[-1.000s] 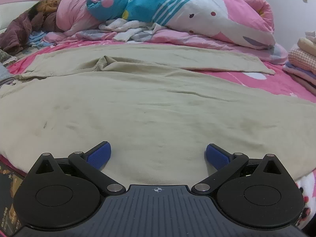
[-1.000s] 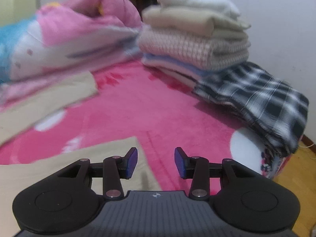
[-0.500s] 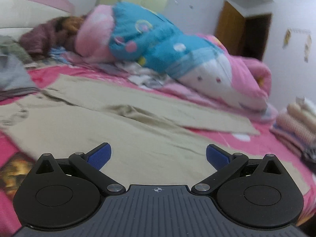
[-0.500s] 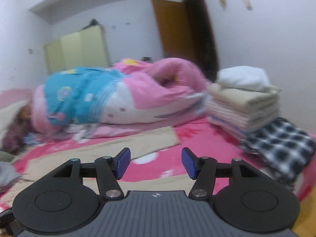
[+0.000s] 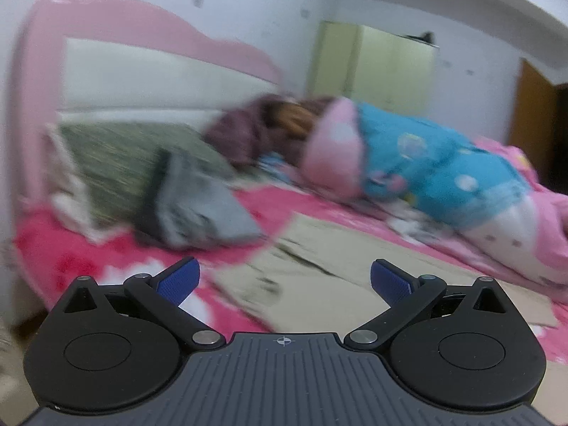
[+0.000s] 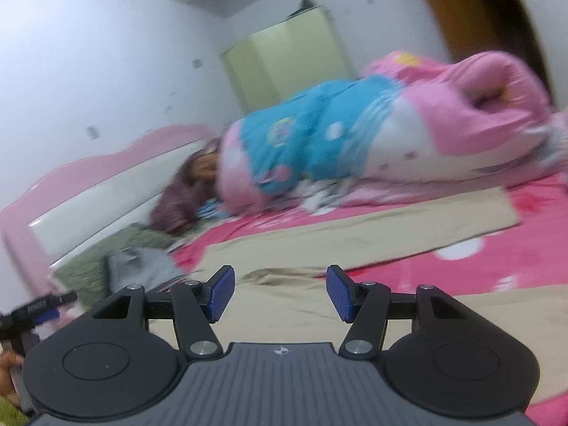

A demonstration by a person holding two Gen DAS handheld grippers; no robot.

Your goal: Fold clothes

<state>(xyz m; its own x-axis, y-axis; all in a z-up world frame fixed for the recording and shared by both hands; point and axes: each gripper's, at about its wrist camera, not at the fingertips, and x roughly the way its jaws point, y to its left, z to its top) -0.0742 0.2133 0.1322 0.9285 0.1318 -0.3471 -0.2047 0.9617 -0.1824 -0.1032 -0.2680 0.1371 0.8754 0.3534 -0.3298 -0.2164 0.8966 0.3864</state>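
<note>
A large beige garment (image 5: pixel 340 259) lies spread flat on the pink bed; it also shows in the right wrist view (image 6: pixel 372 227). My left gripper (image 5: pixel 284 280) is open and empty, held above the garment's left end. My right gripper (image 6: pixel 280 293) is open and empty, above the garment's near part. Both views are blurred by motion. A grey garment (image 5: pixel 198 209) lies heaped at the bed's left beside a green one (image 5: pixel 113 163).
A rolled pink and blue quilt (image 5: pixel 426 163) lies along the far side of the bed, also in the right wrist view (image 6: pixel 355 131). A maroon garment (image 5: pixel 248 131) sits by the pink headboard (image 5: pixel 142 25). A yellow-green wardrobe (image 6: pixel 284 60) and brown door (image 6: pixel 472 10) stand behind.
Both grippers have swung left and tilted up, from the garment and the folded stack toward the headboard. The right gripper's jaws have widened. The stack of folded clothes has left view.
</note>
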